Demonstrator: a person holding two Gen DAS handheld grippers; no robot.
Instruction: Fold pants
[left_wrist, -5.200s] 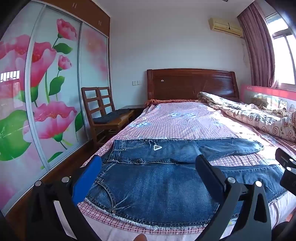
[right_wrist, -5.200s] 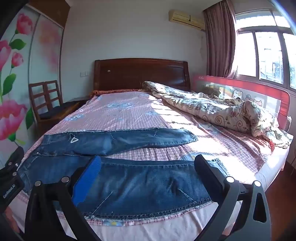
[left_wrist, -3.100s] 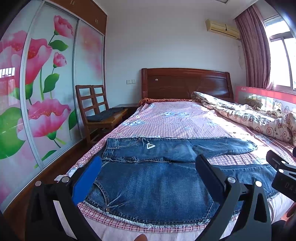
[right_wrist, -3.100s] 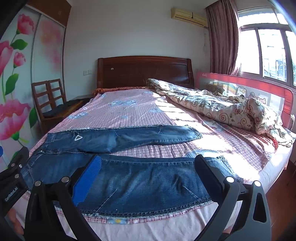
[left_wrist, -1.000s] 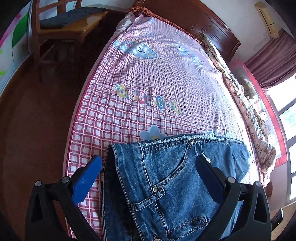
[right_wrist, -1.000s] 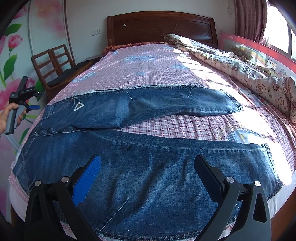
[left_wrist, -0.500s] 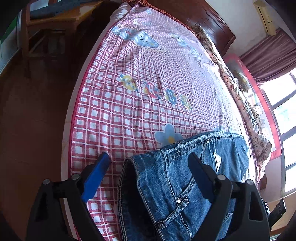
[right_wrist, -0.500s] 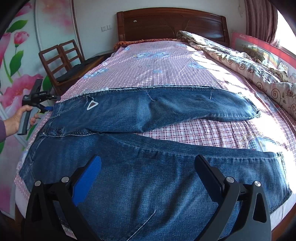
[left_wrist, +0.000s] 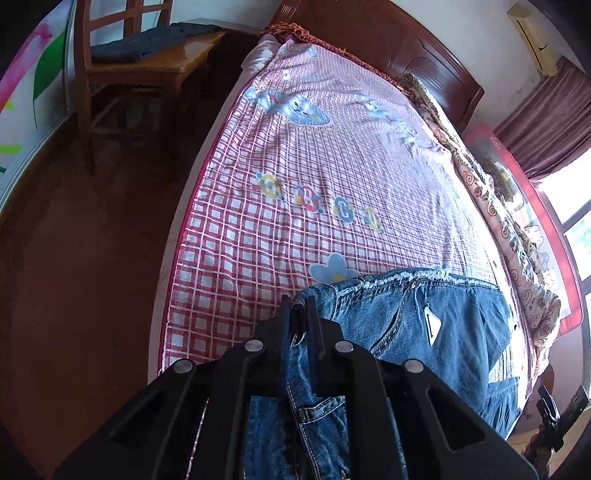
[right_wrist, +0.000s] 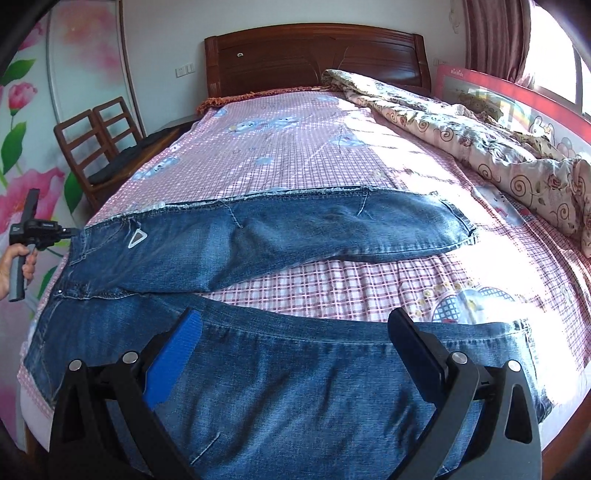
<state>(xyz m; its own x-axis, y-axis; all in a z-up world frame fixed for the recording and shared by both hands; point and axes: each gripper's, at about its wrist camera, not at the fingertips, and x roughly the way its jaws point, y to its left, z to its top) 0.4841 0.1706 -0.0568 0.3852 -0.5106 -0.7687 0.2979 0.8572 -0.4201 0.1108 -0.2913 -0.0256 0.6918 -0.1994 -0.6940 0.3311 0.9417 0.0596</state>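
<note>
Closing on the denim, the left gripper (left_wrist: 298, 306) now has its two black fingers drawn narrow around the far corner of the waistband of the blue denim jeans (left_wrist: 424, 332); half a second ago those same fingers stood wide apart and only straddled that corner, so the grasp is the thing that has just happened; the cloth bunches up between the fingers, which suggests a firm bite on the thick seam rather than a skim over the top.

From the right wrist view the jeans (right_wrist: 295, 236) lie spread flat across the foot of the pink checked bedsheet (right_wrist: 295, 147), waist toward the left edge of the bed, one leg farther up and one leg along the near edge, with a wedge of sheet showing between them; the right gripper (right_wrist: 295, 332) hangs just over the near leg with its blue-padded and black fingers wide apart, holding nothing, much as it did a moment ago.

By my reading the fold has not begun, yet the first hold is secured; the right gripper probably needs a matching pinch before one leg can be carried over the other.
</note>
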